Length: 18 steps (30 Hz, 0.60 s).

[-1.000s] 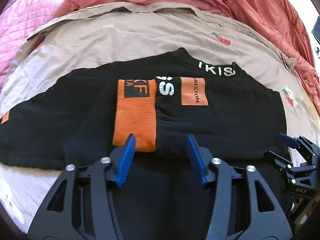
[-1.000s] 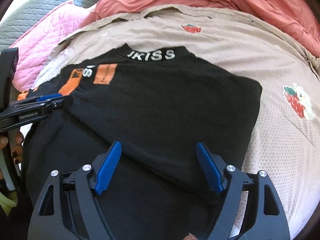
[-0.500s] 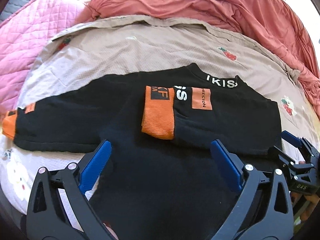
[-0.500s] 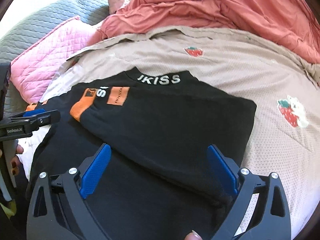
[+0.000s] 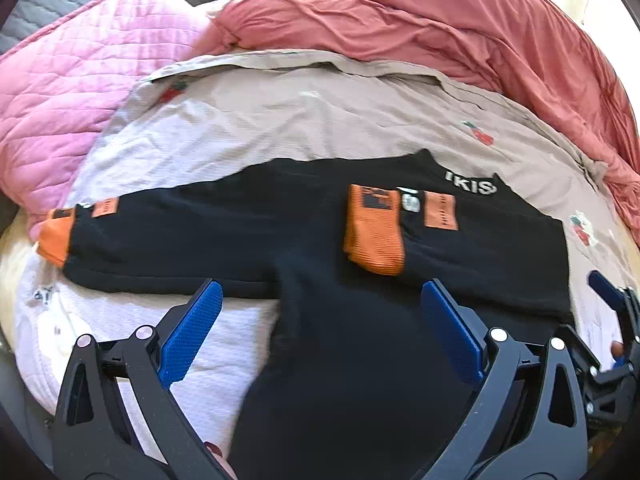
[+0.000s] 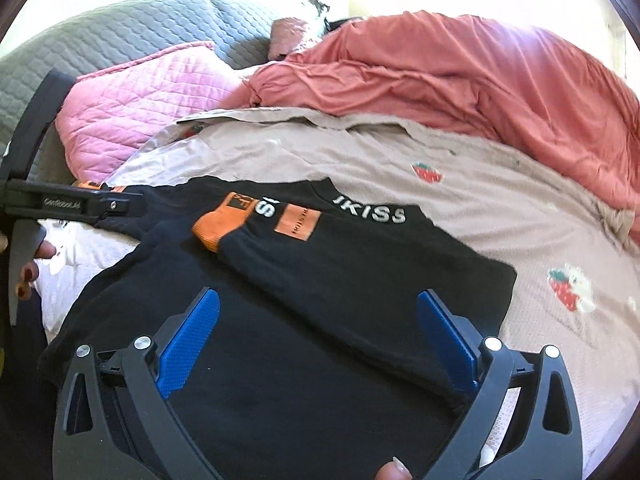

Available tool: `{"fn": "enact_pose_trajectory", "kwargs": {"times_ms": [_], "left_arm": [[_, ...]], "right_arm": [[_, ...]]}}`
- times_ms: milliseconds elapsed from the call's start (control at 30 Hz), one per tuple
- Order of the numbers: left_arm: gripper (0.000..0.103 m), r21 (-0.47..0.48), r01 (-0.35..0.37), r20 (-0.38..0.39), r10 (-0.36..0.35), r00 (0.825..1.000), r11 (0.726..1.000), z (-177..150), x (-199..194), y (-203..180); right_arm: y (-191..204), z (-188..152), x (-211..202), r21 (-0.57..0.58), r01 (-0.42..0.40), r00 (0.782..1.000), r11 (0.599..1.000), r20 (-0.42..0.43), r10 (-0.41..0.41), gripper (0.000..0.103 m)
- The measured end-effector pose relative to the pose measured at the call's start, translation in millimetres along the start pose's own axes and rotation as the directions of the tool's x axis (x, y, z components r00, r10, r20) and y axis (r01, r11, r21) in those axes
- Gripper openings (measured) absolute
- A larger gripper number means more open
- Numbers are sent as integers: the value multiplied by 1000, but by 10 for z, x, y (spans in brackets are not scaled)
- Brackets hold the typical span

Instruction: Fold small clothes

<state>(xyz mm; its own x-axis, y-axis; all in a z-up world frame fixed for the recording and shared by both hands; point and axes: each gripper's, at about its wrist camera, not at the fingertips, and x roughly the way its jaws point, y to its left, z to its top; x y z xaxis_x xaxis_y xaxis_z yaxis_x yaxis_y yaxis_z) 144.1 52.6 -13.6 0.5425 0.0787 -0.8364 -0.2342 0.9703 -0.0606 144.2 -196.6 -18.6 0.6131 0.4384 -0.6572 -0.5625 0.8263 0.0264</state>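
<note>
A black sweater (image 5: 480,264) with white collar lettering lies flat on a beige strawberry-print sheet (image 5: 320,120). One sleeve is folded across the body, its orange cuff (image 5: 374,232) near the chest. The other sleeve stretches out to the left and ends in an orange cuff (image 5: 56,236). My left gripper (image 5: 320,336) hovers open above the sweater's lower body with nothing between its blue pads. My right gripper (image 6: 318,338) hangs above the folded right side of the sweater (image 6: 360,280); its jaws are opening and grip nothing. Its blue fingertip (image 5: 604,284) shows at the left wrist view's right edge.
A crumpled salmon duvet (image 5: 440,28) is piled along the back and right. A pink quilted pillow (image 5: 72,72) lies at the left, with a grey quilt (image 6: 120,28) behind it. A hand with painted nails (image 6: 28,276) holds the left tool at the right wrist view's left edge.
Both grippers opened wide and drew back and up from the sweater. The stretched left sleeve and its orange cuff have come into the left wrist view.
</note>
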Motion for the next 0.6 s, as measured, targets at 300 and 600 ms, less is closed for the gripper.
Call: {"fn": "enact_pose_trajectory", "kwargs": {"times_ms": [300,600], "left_arm": [[94,-67,-3,12,3,1000,998,-47,-7,357],[94,-143,-40,29,45,999,989,-86,45,851]], "right_arm": [[351,-6,-63,-44,18,999,999,28,-17,98],[779,39,-21,-68,-17,1000,998,-4,16,98]]}}
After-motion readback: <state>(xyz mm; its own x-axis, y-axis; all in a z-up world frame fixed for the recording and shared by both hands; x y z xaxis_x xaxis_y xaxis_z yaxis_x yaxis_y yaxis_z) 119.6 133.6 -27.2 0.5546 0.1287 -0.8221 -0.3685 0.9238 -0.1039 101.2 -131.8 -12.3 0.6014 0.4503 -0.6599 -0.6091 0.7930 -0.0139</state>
